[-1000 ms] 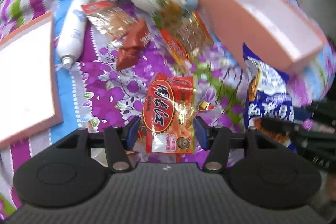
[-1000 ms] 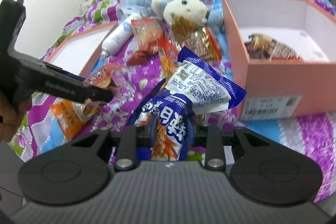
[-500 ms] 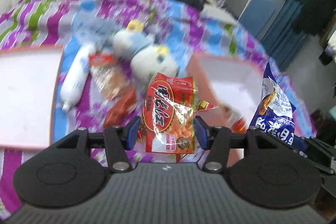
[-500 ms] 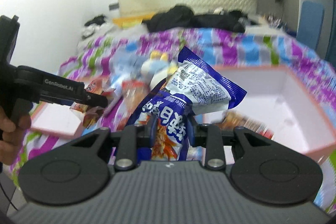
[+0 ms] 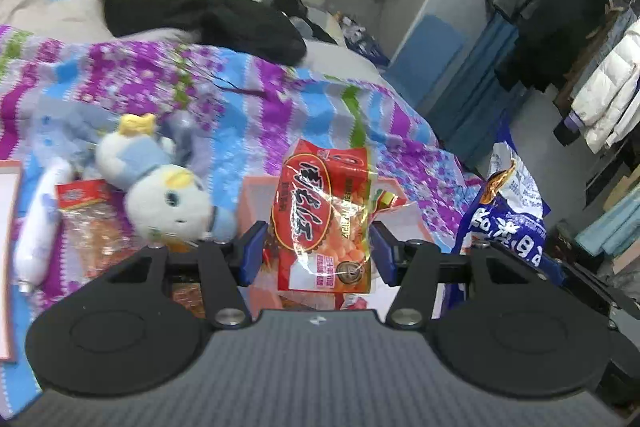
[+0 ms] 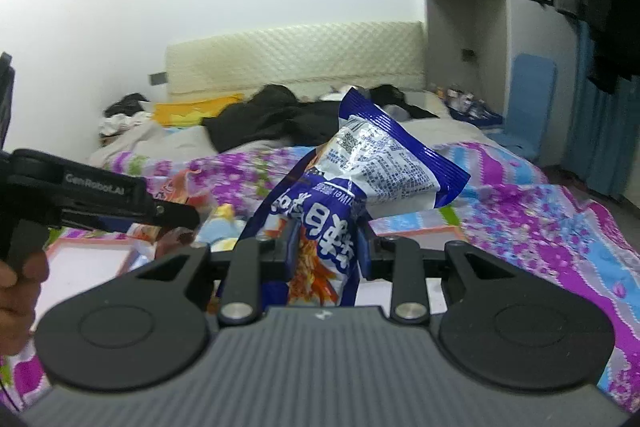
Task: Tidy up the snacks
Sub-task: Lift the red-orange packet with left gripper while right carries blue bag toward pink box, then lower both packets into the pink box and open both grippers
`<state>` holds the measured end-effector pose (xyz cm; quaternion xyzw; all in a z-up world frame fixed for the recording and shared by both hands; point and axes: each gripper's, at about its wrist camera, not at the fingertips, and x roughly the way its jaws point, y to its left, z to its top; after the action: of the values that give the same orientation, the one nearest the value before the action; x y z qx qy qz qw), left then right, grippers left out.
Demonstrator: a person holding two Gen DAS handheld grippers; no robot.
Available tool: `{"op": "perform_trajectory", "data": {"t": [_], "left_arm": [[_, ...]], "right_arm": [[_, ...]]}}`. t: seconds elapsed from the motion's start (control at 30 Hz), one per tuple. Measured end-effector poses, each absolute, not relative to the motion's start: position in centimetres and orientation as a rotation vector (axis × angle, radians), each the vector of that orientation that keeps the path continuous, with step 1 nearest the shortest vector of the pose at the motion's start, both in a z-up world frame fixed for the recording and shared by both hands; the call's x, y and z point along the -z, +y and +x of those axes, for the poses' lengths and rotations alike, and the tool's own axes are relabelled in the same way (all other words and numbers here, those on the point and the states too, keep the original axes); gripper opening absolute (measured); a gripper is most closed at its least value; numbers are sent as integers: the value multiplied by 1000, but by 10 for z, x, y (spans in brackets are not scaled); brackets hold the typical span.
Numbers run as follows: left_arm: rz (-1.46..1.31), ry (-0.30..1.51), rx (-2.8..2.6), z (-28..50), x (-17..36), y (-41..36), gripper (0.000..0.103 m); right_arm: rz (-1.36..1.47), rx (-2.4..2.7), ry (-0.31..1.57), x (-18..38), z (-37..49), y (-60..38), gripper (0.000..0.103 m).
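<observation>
My left gripper (image 5: 318, 255) is shut on a red snack packet (image 5: 320, 215) and holds it in the air above the pink box (image 5: 256, 195). My right gripper (image 6: 326, 247) is shut on a blue snack bag (image 6: 352, 187), also lifted; the bag also shows at the right of the left wrist view (image 5: 506, 211). The left gripper appears in the right wrist view (image 6: 100, 203) at the left. The pink box's far rim (image 6: 420, 230) shows behind the blue bag. A clear snack packet (image 5: 92, 223) lies on the bedspread at the left.
A white and blue plush toy (image 5: 160, 187) lies left of the box. A white bottle (image 5: 38, 227) and the pink box lid (image 5: 6, 247) lie further left. Black clothes (image 5: 200, 11) are piled at the head of the bed. Coats (image 5: 600, 91) hang at the right.
Both grippers have risen and tilted up with their packets still held. The view went from looking down on the bedspread and box to looking across the bed toward the headboard.
</observation>
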<state>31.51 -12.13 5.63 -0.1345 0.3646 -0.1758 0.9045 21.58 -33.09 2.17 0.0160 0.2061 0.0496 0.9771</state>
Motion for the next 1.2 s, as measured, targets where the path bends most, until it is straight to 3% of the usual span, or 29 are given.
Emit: {"op": "perform_trajectory", "data": {"t": [0.5,0.8,0.9,0.97,1.2], "left_arm": [[-188,999,376,389,49,-219,62],[-179,1053,378,393,80,-231,66],[-173,1049,398,388,78,-235,83],[-166,1037,409,383,75,-237,84],[-140,943,402,358,44,-230,84]], "right_arm": [[142,19,757,98,272,-427,32],[170,12,795,124,274,-439,37],[169,21,794,124,271,-440,47],[169,29,787,123,269,-442,65],[192,19,717,102,258,-442,66]]}}
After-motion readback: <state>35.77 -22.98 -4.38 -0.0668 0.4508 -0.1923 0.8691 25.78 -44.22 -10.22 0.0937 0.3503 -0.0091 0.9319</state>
